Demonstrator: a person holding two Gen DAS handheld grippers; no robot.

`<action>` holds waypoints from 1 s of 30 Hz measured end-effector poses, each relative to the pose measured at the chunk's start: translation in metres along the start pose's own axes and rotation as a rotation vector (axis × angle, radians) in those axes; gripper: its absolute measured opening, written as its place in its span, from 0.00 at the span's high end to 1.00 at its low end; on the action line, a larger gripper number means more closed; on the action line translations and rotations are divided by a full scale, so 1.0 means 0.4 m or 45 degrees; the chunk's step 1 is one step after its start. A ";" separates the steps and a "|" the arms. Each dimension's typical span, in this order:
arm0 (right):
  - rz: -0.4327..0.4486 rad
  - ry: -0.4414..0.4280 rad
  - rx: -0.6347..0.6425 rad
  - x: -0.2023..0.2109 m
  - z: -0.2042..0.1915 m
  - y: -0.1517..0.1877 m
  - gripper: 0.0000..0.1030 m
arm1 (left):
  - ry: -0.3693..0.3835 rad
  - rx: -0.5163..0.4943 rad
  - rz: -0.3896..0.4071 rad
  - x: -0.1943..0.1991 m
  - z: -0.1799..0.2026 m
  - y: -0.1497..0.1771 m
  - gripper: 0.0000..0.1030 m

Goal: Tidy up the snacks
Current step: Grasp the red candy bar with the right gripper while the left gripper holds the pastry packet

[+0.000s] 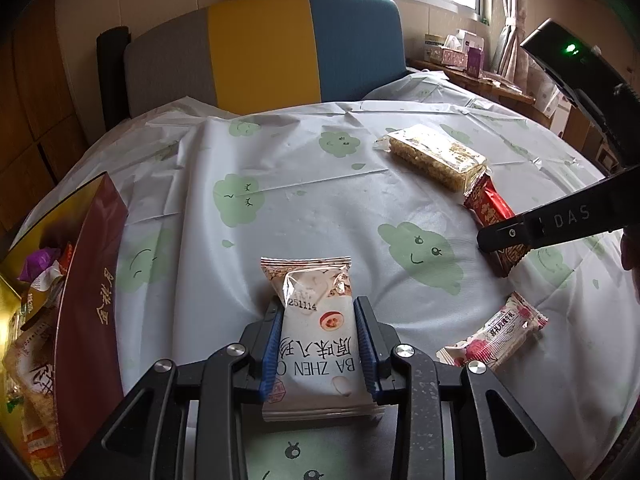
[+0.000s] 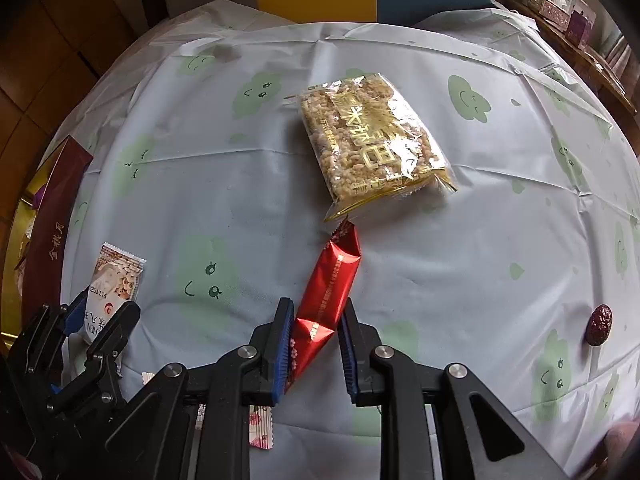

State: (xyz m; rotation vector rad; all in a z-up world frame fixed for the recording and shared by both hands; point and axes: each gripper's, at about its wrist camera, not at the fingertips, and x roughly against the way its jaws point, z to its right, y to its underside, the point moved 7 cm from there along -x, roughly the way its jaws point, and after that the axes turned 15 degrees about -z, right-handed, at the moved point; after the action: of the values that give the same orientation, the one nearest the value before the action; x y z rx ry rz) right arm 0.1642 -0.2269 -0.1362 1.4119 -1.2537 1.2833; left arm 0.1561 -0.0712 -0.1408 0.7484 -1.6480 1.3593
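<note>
Right now L gripper (image 1: 320, 344) is clamped on a white pack (image 1: 316, 332), lifted just over the cloth (image 1: 320, 184), w/ a maroon box (image 1: 90, 300) of snacks close on its left. R gripper (image 2: 314, 344) pinches a red pack (image 2: 326, 288), jaws squeezed onto its creased lower end. Rice bar (image 2: 372, 144) lies just past the red pack's tip. Pink pack (image 1: 496, 334) and a date (image 2: 599, 325) lie loose nearby.

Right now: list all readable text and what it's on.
"BA ZHEN" and "251114": white snack packet in the left gripper.
"DAS": right gripper finger.
Gold characters on the maroon box, rice-crisp pack, red packet: unreadable.
</note>
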 end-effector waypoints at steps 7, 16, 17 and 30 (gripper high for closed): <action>-0.002 -0.079 -0.079 0.000 0.040 -0.019 0.68 | -0.005 0.022 -0.042 0.003 -0.003 0.000 0.67; 0.044 0.018 -0.088 0.013 0.070 -0.031 0.74 | 0.000 0.059 -0.092 0.022 -0.015 0.018 0.68; 0.047 0.030 -0.079 0.012 0.068 -0.029 0.74 | 0.003 0.068 -0.101 0.027 -0.018 0.022 0.68; 0.036 0.117 -0.021 -0.018 0.037 -0.022 0.72 | 0.036 0.127 0.009 0.182 -0.056 0.036 0.68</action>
State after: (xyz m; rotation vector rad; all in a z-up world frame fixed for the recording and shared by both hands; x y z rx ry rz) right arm 0.1755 -0.2389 -0.1450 1.3128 -1.2236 1.3393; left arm 0.1155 -0.0412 -0.0819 0.7785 -1.5713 1.4593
